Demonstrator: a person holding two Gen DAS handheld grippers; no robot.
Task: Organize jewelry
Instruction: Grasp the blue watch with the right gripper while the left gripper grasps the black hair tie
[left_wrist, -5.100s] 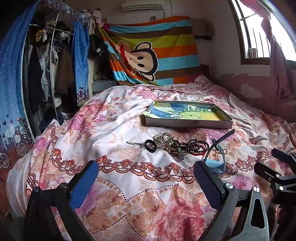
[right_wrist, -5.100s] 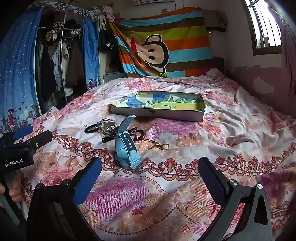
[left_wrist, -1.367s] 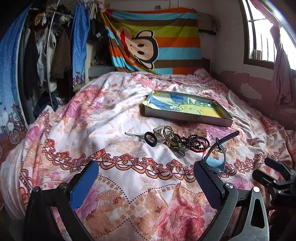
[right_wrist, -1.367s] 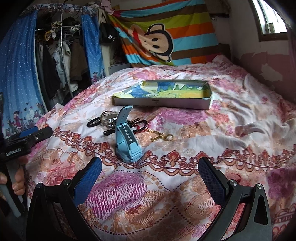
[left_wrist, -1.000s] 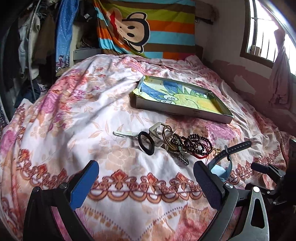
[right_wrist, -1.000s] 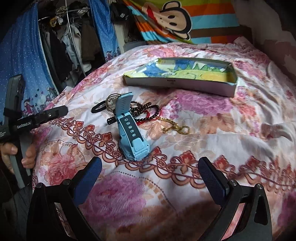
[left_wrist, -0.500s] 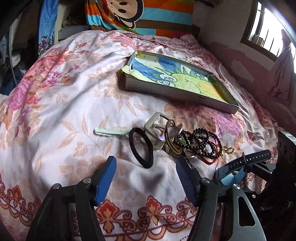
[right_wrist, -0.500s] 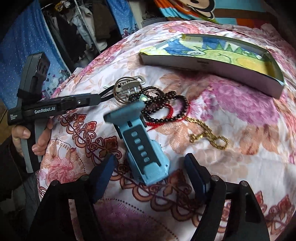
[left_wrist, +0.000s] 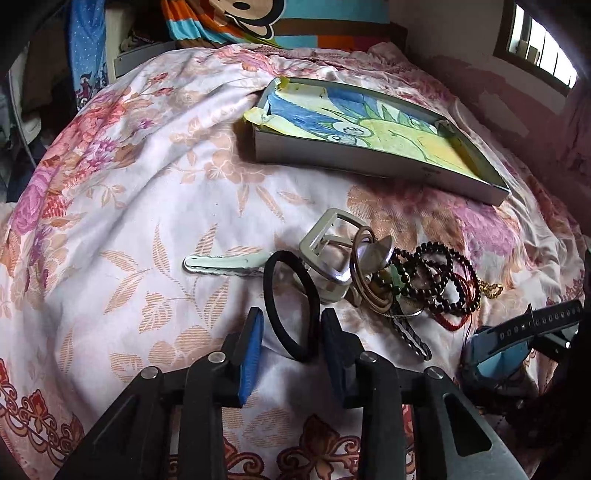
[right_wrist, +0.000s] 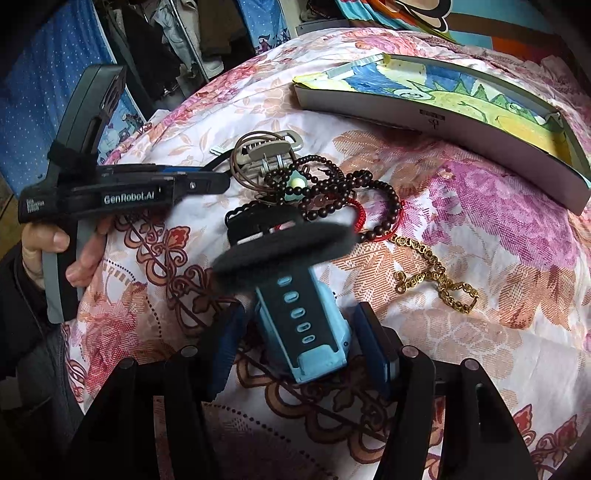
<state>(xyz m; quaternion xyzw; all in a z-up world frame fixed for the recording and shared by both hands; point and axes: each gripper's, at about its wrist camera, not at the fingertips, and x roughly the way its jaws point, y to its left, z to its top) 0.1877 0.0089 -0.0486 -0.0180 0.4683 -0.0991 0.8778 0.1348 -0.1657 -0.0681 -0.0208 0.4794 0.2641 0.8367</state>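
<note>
A black hair tie (left_wrist: 269, 295) lies on the floral bedspread beside a pile of keys and a metal buckle (left_wrist: 328, 254). My left gripper (left_wrist: 291, 350) straddles the tie's near end. Its jaws are closing, and the left pad stands clear of the tie. A light blue watch (right_wrist: 303, 317) stands on the bed, its strap rising blurred toward the camera. The closing jaws of my right gripper (right_wrist: 299, 343) flank the watch body with a gap on the left. Dark bead bracelets (right_wrist: 332, 192) and a gold chain (right_wrist: 432, 273) lie just beyond.
A shallow grey box (left_wrist: 369, 162) lined with a coloured drawing sits farther up the bed. A pale hair clip (left_wrist: 221, 264) lies left of the buckle. A hand (right_wrist: 44, 236) holds the left tool. A clothes rack stands at far left and a wall at right.
Both grippers came down and forward onto the pile and their jaws narrowed. The left now brackets the hair tie. The right now brackets the blue watch.
</note>
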